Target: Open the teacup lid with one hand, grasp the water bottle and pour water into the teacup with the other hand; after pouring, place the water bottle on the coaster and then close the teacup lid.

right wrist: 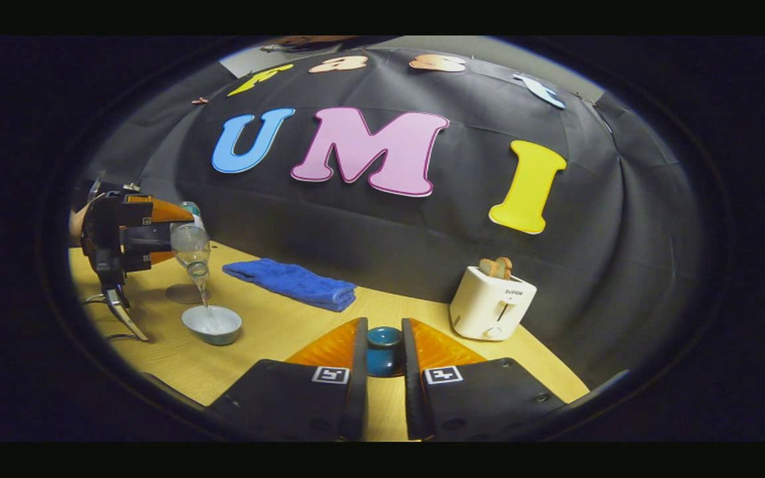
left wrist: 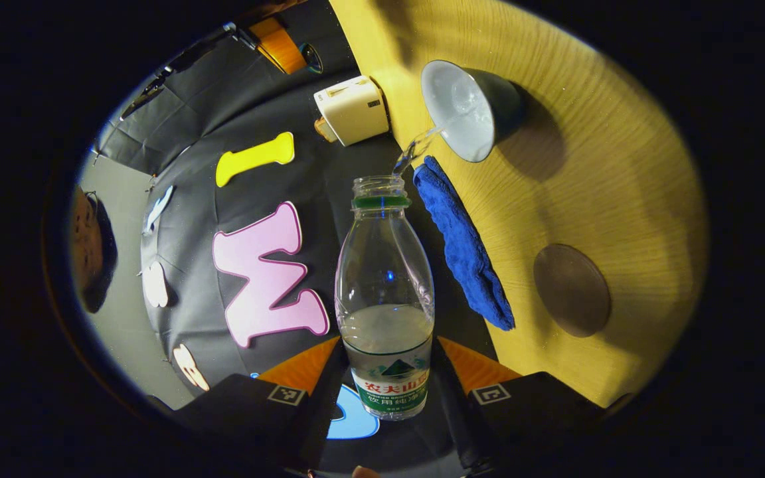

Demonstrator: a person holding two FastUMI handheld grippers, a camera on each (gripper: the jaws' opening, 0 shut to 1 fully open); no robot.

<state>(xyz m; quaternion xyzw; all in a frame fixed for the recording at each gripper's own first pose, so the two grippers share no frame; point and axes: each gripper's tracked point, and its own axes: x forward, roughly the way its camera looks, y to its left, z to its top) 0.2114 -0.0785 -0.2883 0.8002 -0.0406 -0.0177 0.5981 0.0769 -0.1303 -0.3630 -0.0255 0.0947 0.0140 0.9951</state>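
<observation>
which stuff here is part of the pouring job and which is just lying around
In the job:
bottle, held in the left tongs, pouring
teacup, open, taking the water
lid, held in the right tongs
coaster, bare

Lying about:
blue towel
toaster with toast in it

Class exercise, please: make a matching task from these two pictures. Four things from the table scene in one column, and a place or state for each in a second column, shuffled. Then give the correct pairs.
Things
1. bottle
2. teacup
3. lid
4. towel

Places or states
A. lying folded near the wall
B. held between the right gripper's fingers
C. tilted in the left gripper, pouring
D. open on the table, taking in water

Pairs: 1-C, 2-D, 3-B, 4-A
</observation>
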